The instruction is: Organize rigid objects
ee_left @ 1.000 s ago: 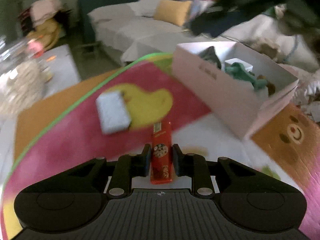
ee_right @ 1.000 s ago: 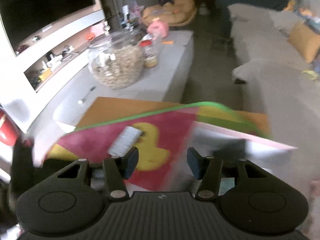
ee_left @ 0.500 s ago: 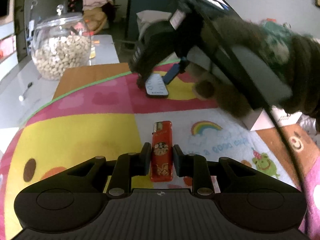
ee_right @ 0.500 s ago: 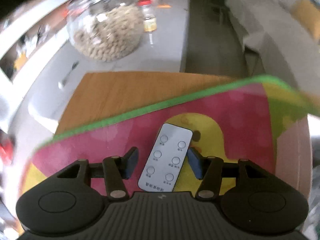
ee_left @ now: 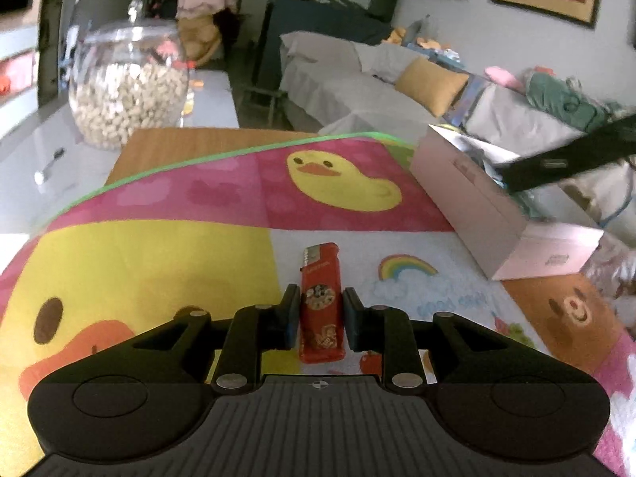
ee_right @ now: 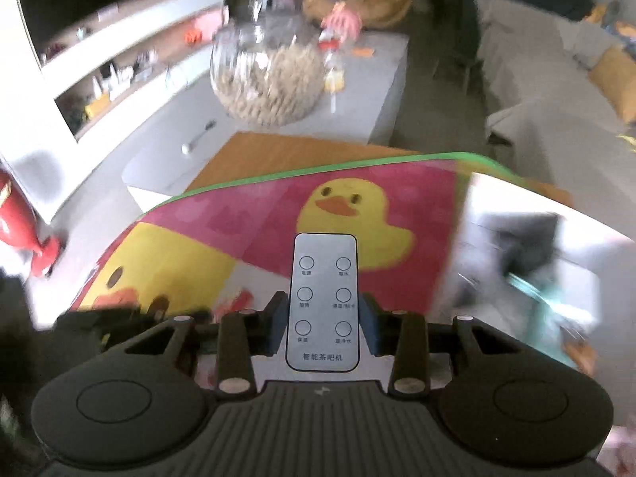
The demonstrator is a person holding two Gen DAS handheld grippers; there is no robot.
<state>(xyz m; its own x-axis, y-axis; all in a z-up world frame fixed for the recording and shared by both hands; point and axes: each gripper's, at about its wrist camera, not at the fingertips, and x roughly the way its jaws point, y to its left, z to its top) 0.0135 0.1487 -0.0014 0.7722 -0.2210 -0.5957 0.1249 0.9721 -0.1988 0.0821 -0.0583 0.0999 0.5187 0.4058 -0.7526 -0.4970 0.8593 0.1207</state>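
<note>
Your L gripper (ee_left: 317, 313) clamps the red lighter (ee_left: 321, 307) over the duck mat (ee_left: 159, 246); R gripper (ee_right: 322, 324) jaws closing on the white remote (ee_right: 324, 298), pads touching.

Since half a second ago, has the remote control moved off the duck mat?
Yes. The remote control has left the yellow duck on the mat and now sits gripped in the right tool, nearer the box.

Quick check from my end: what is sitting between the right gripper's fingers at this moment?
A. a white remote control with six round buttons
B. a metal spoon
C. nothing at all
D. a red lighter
A. In the right wrist view the white remote control lies between the fingers of the right gripper, whose jaws are closing on it; the red lighter is in the left gripper.
</note>
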